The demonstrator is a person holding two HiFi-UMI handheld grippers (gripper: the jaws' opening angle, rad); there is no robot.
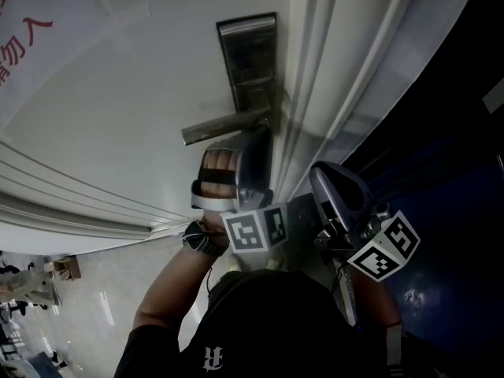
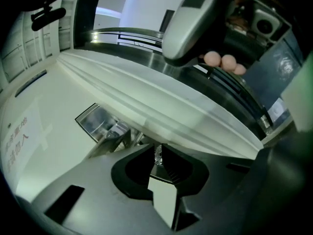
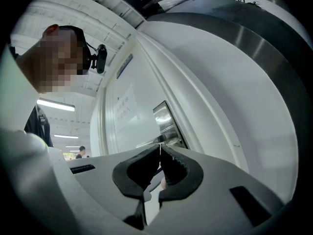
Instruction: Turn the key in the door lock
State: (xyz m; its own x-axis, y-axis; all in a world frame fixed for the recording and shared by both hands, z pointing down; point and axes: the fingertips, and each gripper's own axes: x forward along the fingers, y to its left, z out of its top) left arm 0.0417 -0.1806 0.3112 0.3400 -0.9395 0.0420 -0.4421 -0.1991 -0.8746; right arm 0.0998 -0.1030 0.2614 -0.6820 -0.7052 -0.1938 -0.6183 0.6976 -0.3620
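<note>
A steel lock plate with a lever handle sits on the white door. Just under the handle is my left gripper, pointing at the door. In the left gripper view its jaws are shut on a small shiny key near the lock plate; the keyhole is hidden behind the jaws. My right gripper hangs to the right by the door frame, off the lock. In its own view the right gripper has its tips touching, with nothing between them, and the lock plate beyond.
White door-frame mouldings run beside the lock, with a dark blue wall further right. Red print marks the door's upper left. A shiny tiled floor shows below. A person stands far down the corridor.
</note>
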